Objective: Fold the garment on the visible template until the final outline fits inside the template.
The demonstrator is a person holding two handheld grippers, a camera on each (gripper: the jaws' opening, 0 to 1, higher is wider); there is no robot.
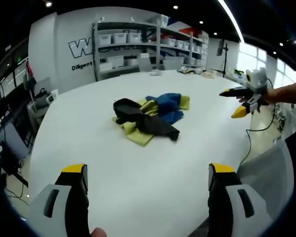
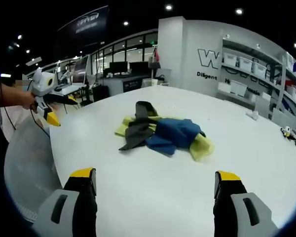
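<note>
Left claw (image 1: 147,180) and right claw (image 2: 156,185) both stand spread and hold nothing, low over the near edge of the white bench (image 1: 138,163). Beyond them, mid-bench, the garment (image 1: 149,117) lies crumpled, black, blue and yellow-green layers tangled. No template outline is discernible around the garment. Best first move, I judge: pinch two opposite edges of the garment and spread it flat before folding.
</note>
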